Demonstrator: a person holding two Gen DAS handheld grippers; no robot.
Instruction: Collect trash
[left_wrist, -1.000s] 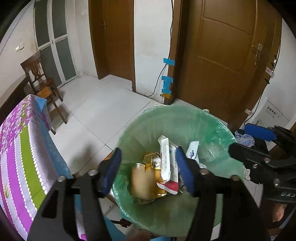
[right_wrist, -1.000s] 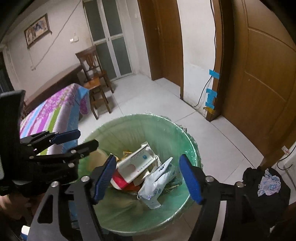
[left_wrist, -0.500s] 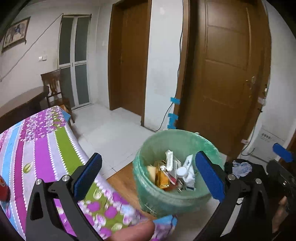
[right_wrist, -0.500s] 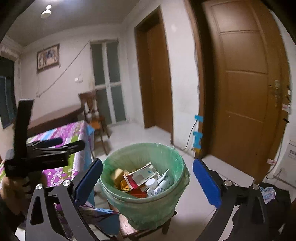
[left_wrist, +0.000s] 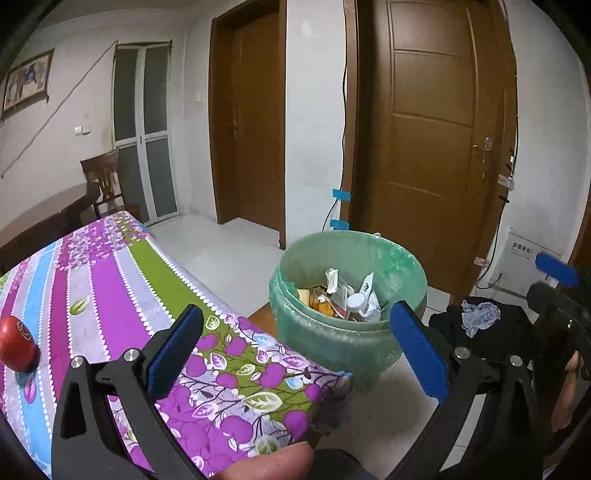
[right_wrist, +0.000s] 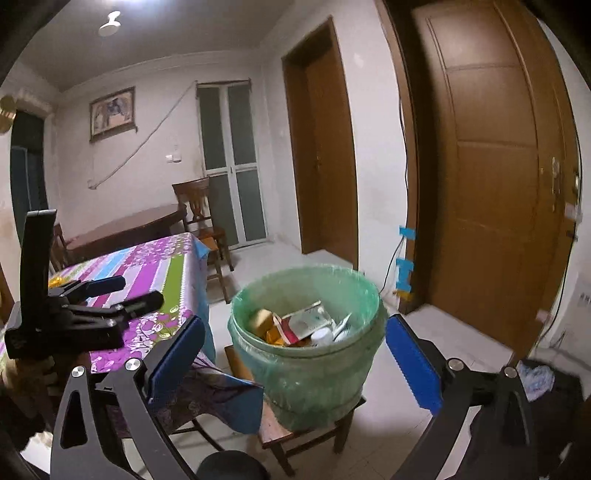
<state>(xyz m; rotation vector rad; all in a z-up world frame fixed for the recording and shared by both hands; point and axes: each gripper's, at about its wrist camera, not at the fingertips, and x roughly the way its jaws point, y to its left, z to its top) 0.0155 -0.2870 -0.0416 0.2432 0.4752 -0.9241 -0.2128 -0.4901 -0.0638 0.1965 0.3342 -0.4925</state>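
Left gripper (left_wrist: 295, 354): I see both blue pads spread wide with nothing between them; its jaws have just been opening. It hangs over the near corner of the tabletop, short of the bin.
Red object (left_wrist: 16, 349): sits on the tabletop well left of the bin, at the edge of my left view; I cannot tell what it is.
Tabletop (left_wrist: 110, 280): covered in a purple, green and blue flowered cloth, its corner just beside the bin on the left.
Chair (right_wrist: 201, 218): wooden, behind the tabletop, left of the bin and further back.
Bin (right_wrist: 306, 354): green, lined with a green bag, standing on a low wooden stool (right_wrist: 280, 432) in my right view.
Trash (right_wrist: 303, 325): cartons, wrappers and a white cap lie piled inside the bin, below its rim.
Right gripper (right_wrist: 295, 362): spread wide and empty, the bin framed between its pads but apart from them; its jaws have just been opening.
Dark cloth heap (left_wrist: 480, 332): right of the bin on the floor side, with a pale crumpled rag (left_wrist: 480, 315) on top.
Door (right_wrist: 495, 184): brown, shut, behind and right of the bin.
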